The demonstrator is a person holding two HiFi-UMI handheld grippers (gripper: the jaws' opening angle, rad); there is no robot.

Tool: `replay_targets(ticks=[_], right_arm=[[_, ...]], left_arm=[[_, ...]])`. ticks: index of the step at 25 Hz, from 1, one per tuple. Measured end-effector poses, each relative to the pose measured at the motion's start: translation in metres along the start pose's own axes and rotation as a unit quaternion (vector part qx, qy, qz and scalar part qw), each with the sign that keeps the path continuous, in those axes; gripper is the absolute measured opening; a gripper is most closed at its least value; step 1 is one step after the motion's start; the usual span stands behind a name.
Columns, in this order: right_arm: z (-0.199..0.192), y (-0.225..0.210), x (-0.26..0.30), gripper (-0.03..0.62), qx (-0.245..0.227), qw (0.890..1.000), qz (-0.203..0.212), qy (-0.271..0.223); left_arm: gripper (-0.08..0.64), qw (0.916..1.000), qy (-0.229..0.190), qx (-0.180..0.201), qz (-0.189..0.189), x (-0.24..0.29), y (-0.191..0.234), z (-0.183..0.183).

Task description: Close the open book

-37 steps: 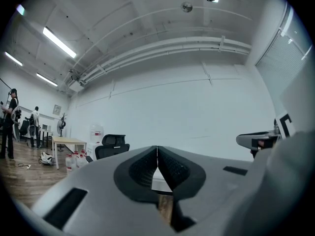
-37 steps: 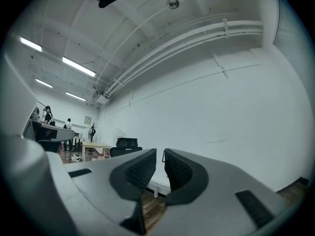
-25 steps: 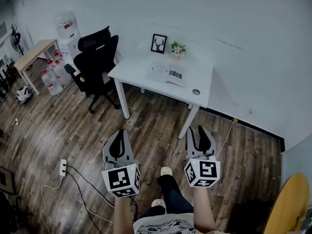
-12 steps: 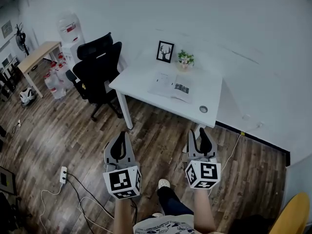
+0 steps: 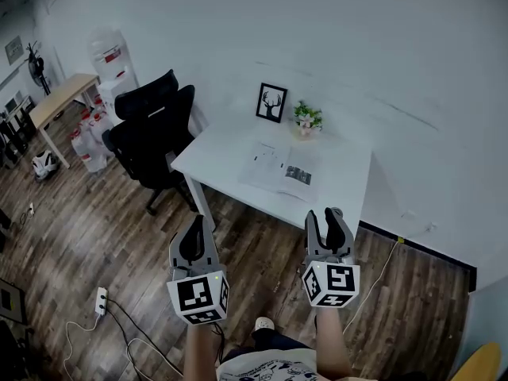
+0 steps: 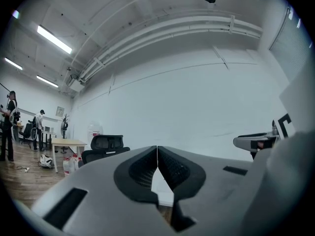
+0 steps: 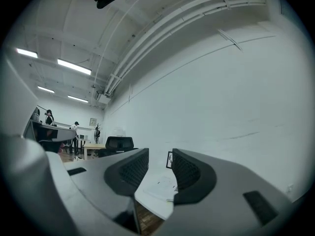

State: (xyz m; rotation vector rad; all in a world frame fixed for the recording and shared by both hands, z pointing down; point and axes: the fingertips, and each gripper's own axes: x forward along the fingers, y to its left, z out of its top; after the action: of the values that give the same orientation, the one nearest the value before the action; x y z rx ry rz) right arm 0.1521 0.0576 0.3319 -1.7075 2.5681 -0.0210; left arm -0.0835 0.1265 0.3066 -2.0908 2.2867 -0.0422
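The open book (image 5: 283,167) lies flat on the white table (image 5: 214,159), pages up, near the table's middle. Both grippers hang level over the wooden floor, short of the table's front edge and apart from the book. My left gripper (image 5: 194,227) is shut with nothing in it; in the left gripper view its pads meet at the tips (image 6: 157,154). My right gripper (image 5: 322,216) is open and empty. Between its fingers in the right gripper view (image 7: 160,166) I see the book (image 7: 162,187) on the table ahead.
A framed deer picture (image 5: 272,102) and a small potted plant (image 5: 307,117) stand at the table's back edge by the wall. A black office chair (image 5: 151,129) is left of the table. Further left are a water dispenser (image 5: 111,54) and a wooden table (image 5: 59,94). A power strip (image 5: 101,300) and cables lie on the floor.
Both grippers have moved forward toward the white table, which now sits nearer and lower in the head view. The jaws of both stand as before.
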Motion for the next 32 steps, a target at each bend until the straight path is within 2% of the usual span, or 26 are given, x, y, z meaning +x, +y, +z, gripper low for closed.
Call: replay_targets(ticks=[11,17,25,32], right_arm=[[-0.022,-0.031,0.08,0.142,0.003,1.0,-0.008,0.024],[-0.032,-0.036,0.122,0.142,0.0,0.999,-0.02,0.026],[-0.045,-0.047,0.199,0.143,0.002,0.998,-0.063,0.03],[-0.045,-0.057,0.262,0.143,-0.005,0.994,-0.108,0.034]], left_arm=[[0.023,0.9998,0.02,0.0,0.009,0.083,0.009,-0.017],[0.023,0.9998,0.019,0.0,-0.003,0.132,0.018,-0.026],[0.023,0.9986,0.02,-0.005,-0.048,0.231,0.033,-0.04],[0.023,0.9942,0.024,-0.001,-0.105,0.321,0.035,-0.042]])
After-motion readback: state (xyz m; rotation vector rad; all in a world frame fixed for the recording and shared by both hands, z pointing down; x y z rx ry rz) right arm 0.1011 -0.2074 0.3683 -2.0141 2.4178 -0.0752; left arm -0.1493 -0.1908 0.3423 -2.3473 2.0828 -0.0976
